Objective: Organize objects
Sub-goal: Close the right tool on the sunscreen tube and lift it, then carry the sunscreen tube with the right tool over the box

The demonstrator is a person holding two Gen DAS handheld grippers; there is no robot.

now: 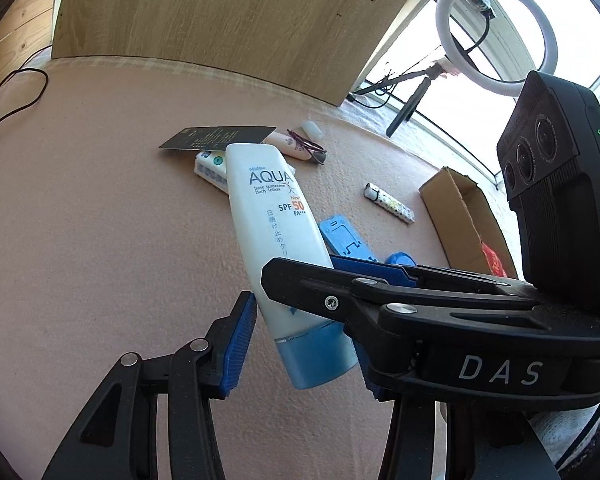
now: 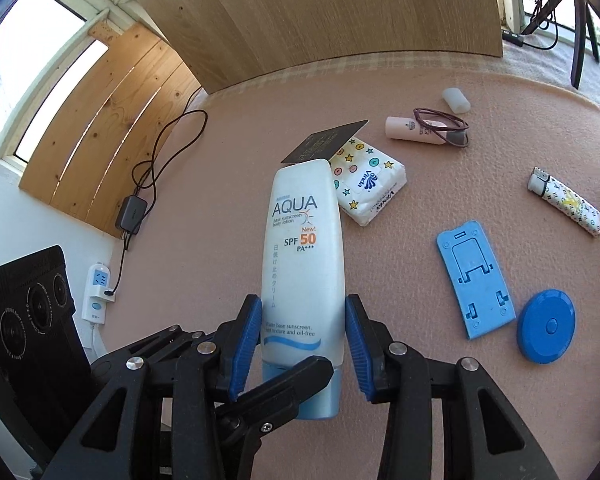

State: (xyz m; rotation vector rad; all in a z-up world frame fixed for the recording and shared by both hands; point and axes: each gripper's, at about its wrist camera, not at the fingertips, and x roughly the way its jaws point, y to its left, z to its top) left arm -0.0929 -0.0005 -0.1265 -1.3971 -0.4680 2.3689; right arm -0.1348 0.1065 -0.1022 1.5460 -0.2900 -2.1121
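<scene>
Pink mat (image 2: 380, 380) lies bare left of the gripped sunscreen tube (image 2: 304, 256).

Bright daylight, blown-out windows (image 1: 512, 20), sharp focus, fisheye-bent dark edges

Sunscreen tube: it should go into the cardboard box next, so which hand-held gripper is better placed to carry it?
Right, probably: the right hand-held gripper has its pads squarely flanking the tube, and the box lies toward its side.
</scene>
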